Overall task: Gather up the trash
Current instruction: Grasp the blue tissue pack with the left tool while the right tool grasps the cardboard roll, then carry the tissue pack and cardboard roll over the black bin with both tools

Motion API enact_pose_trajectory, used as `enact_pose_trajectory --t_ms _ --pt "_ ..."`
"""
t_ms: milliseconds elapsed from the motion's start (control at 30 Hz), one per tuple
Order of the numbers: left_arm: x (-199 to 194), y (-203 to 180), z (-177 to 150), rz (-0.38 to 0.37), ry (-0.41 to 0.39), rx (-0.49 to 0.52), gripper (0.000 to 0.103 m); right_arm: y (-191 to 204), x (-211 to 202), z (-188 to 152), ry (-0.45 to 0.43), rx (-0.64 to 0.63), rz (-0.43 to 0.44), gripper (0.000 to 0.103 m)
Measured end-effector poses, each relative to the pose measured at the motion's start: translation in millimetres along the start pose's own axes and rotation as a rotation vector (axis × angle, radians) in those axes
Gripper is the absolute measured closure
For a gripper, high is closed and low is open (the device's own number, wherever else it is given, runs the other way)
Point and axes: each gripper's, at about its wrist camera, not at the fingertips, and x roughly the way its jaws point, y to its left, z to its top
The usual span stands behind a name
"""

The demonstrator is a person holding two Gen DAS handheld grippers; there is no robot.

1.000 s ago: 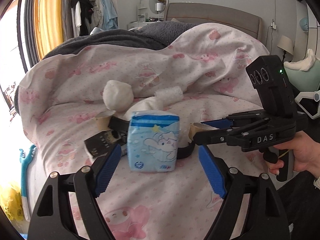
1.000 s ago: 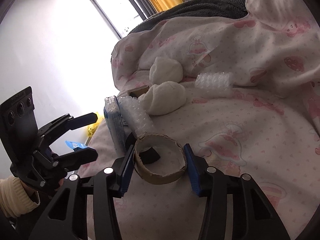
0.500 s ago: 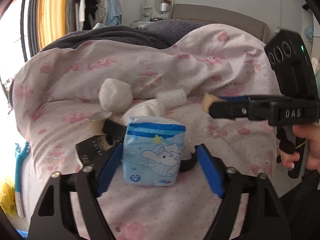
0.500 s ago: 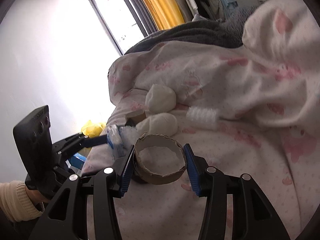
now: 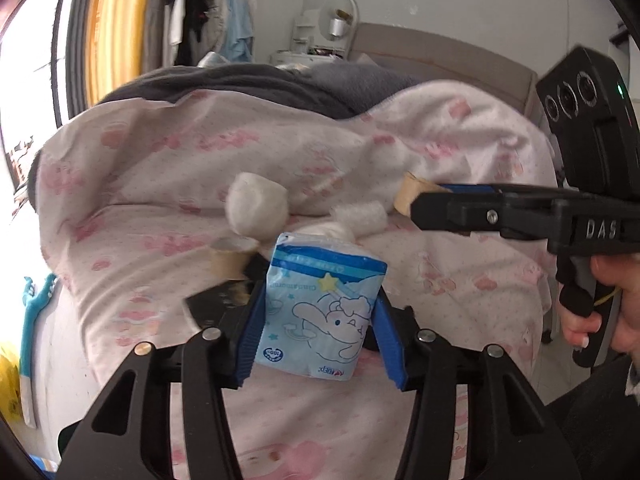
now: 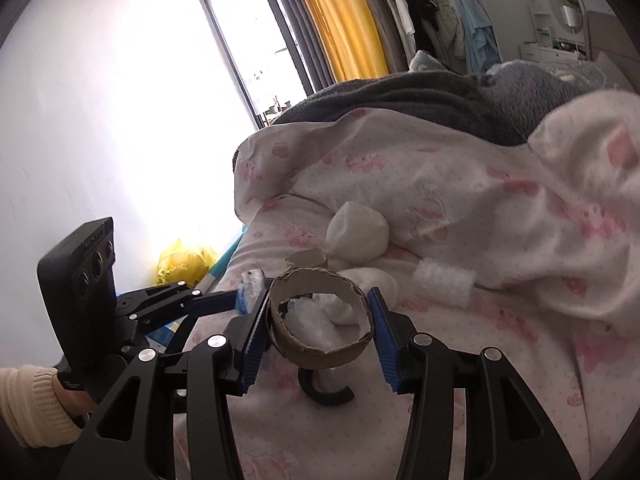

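Trash lies scattered on the bed (image 5: pixel 160 184), and the pick-up step is in hand. Left gripper (image 5: pixel 320 316): its fingers are closing on the blue tissue pack (image 5: pixel 320 304), which sits between the pads, apparently touched on both sides. Beyond the fingertips lie a white wad (image 5: pixel 256 208) and a small cardboard ring (image 5: pixel 232 256). Right gripper (image 6: pixel 320 320): its fingers hold a torn cardboard ring (image 6: pixel 320 320), lifted clear of the sheet. Next, judging by this, both loads need carrying to a bin or bag, perhaps the yellow bag (image 6: pixel 184 264) left of the fingers.
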Motion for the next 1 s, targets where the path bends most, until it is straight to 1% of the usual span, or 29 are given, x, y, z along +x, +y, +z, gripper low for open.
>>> enact_pose_trajectory --t_ms 133,267,400,467,567,800,1000 --pt "-10 17 2 0.047 -0.015 -0.03 0.049 17 8 8 0.007 -0.042 -0.018 0.054" --pt "-21 36 5 0.139 -0.029 -0.043 0.049 37 22 14 0.013 -0.079 -0.028 0.054" --pt "-35 62 5 0.171 -0.03 -0.103 0.049 59 41 18 0.028 -0.102 -0.013 0.054" --pt "-41 77 1 0.185 -0.015 -0.133 0.049 71 49 22 0.027 -0.11 0.001 0.054" --pt "-45 97 -10 0.218 0.031 -0.144 0.049 86 59 25 0.025 -0.101 0.036 0.054" --pt "-57 140 -43 0.271 0.117 -0.211 0.049 132 91 27 0.064 -0.131 0.097 0.054" --pt "-74 171 -66 0.284 0.148 -0.269 0.049 171 124 17 0.114 -0.15 0.137 0.054"
